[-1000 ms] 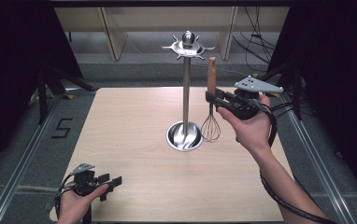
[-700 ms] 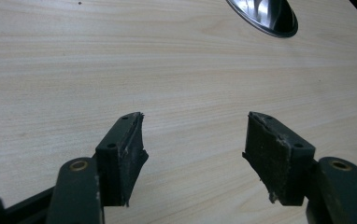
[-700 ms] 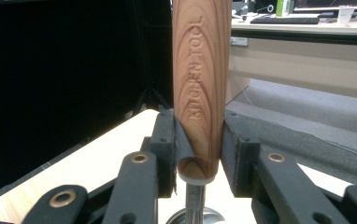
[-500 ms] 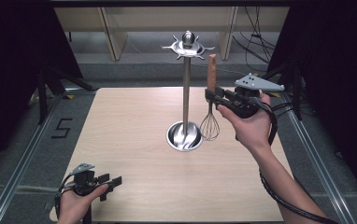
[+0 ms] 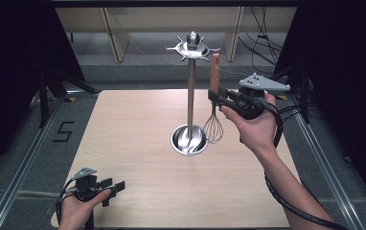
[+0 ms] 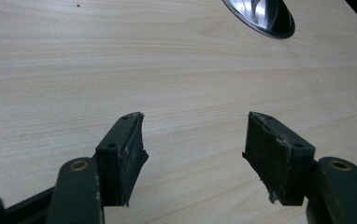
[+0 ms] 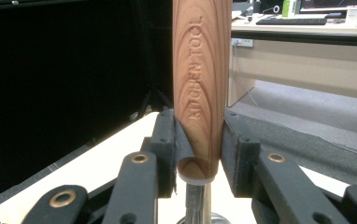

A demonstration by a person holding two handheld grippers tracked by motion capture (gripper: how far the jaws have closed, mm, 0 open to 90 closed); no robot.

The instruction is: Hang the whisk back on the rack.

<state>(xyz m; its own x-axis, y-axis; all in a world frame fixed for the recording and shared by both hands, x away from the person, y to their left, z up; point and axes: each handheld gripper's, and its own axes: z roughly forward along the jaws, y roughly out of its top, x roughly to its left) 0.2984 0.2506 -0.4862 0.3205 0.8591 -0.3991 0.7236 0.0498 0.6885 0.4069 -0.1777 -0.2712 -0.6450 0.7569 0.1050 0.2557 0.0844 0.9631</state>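
Whisk (image 5: pixel 213 103) is in hand, held upright off the surface (image 5: pixel 138 139), wooden handle up, wire head down. It hangs just right of the stand (image 5: pixel 190 91), whose chrome pole rises from a round base near the middle of the surface to a crown of hooks at the top.

Progress, as I judge it: the pick-up is done; the hanging is not. The handle's top sits below and to the right of the hook crown, apart from it. Left to do: raise the whisk, bring its top to a hook, catch it, release. Whether the handle has a loop or hole for hanging I cannot tell.

Right gripper (image 5: pixel 218 96): jaws closed on the lower end of the handle, one pad on each side, seen plainly in the right gripper view (image 7: pixel 197 140), where the stamped handle stands vertical between them. The right hand (image 5: pixel 255 127) is raised above the right side of the surface, forearm coming in from the near right corner, gripper pointing left toward the pole.

Left gripper (image 5: pixel 111 188): low at the near left corner, jaws spread wide with nothing between them (image 6: pixel 193 149), aimed across bare wood toward the stand's base.
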